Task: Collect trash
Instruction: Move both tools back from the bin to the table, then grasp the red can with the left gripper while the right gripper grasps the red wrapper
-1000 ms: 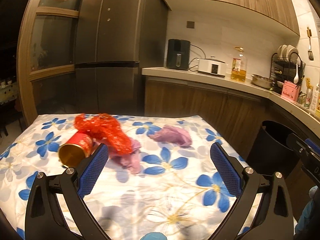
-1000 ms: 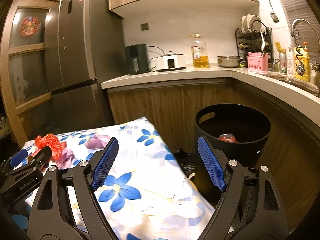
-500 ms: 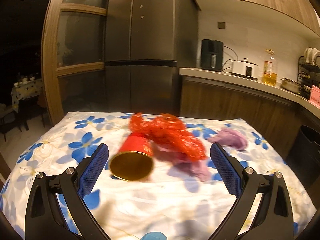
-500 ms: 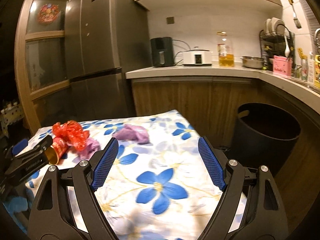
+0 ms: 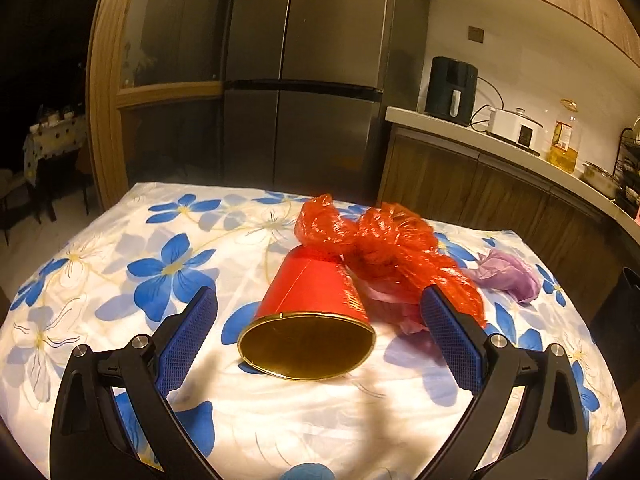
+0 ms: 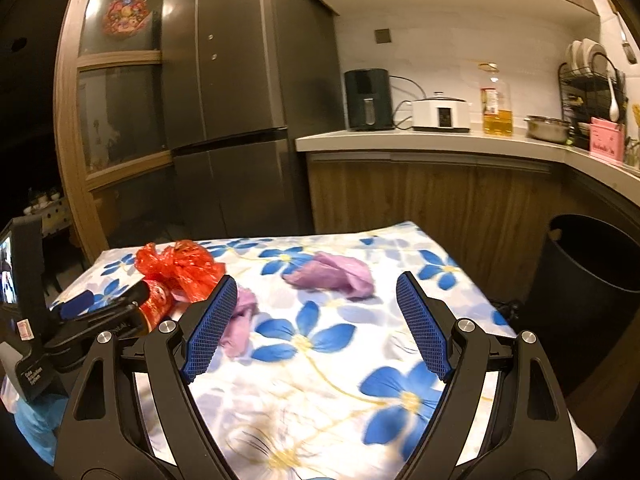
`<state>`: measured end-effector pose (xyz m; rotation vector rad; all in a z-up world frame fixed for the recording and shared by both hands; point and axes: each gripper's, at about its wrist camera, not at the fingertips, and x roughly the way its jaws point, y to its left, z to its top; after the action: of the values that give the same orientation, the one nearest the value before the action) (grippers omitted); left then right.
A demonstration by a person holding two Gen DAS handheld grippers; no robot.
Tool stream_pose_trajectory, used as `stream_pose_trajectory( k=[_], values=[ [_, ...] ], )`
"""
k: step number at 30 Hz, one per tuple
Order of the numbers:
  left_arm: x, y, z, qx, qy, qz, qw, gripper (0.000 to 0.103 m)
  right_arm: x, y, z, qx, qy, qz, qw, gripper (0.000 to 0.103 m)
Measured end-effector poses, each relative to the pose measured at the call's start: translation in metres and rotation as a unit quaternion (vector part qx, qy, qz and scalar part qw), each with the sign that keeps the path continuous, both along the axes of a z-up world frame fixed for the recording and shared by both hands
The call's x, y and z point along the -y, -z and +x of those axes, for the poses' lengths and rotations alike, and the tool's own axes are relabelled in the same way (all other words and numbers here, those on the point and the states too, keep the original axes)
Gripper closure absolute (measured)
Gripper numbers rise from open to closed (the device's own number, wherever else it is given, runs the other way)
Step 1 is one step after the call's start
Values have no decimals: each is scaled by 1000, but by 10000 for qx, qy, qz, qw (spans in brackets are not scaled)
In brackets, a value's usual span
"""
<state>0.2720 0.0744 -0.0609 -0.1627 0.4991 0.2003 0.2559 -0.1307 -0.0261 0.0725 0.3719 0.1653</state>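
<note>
Left wrist view: red cup (image 5: 310, 304) on side on floral tablecloth (image 5: 100, 280), gold mouth facing camera. Red plastic bag (image 5: 384, 248) crumpled at its far right, touching it; purple wad (image 5: 510, 274) farther right. Left gripper (image 5: 318, 336) spread wide, empty, pads flanking cup mouth, not touching. Cup now nearer and centred than half second ago.

Right wrist view: purple wad (image 6: 332, 278) far centre, second purple scrap (image 6: 240, 316) beside left pad. Black bin (image 6: 592, 292) right, off table. Right gripper (image 6: 316, 326) wide, empty. Bin has slid toward right edge.
</note>
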Motion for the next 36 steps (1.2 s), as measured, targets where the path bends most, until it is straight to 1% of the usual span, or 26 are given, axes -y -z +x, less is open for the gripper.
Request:
stream_pose_trajectory(
  k=[4, 7, 13, 14, 15, 17, 19, 24, 27, 29, 33, 36],
  values=[
    [-5, 6, 8, -164, -7, -114, 9998, 6, -18, 4, 11, -9, -179, -12, 9998, 22],
    [-12, 9, 13, -248, -22, -272, 9993, 6, -28, 7, 17, -7, -280, -47, 9996, 22],
    [-19, 15, 21, -393, -2, -471, 9981, 12, -39, 12, 29, -76, -361, -80, 9993, 22],
    [-20, 17, 23, -429, 26, -523, 9977, 14, -40, 13, 31, -86, -371, -88, 9992, 22],
    [-21, 18, 23, -446, 34, -551, 9975, 21, -42, 14, 32, -97, -388, -101, 9991, 22],
    [-22, 20, 24, -496, 39, -617, 9969, 29, -45, 16, 34, -110, -410, -124, 9990, 23],
    [-23, 20, 22, -469, 60, -646, 9968, 30, -47, 17, 37, -132, -443, -134, 9988, 23],
    [-22, 16, 13, -384, 100, -597, 9974, 39, -55, 20, 43, -183, -583, -165, 9980, 24],
    [-23, 10, 1, -267, 74, -594, 9979, 43, -63, 23, 49, -282, -742, -153, 9967, 27],
    [-27, 7, -7, -195, 19, -659, 9976, 45, -71, 27, 54, -376, -869, -141, 9954, 28],
    [-35, 6, -18, -125, -71, -819, 9965, 45, -91, 34, 65, -518, -1090, -247, 9924, 33],
    [-38, 5, -24, -71, -101, -876, 9961, 45, -101, 39, 72, -640, -1199, -328, 9902, 43]
  ],
)
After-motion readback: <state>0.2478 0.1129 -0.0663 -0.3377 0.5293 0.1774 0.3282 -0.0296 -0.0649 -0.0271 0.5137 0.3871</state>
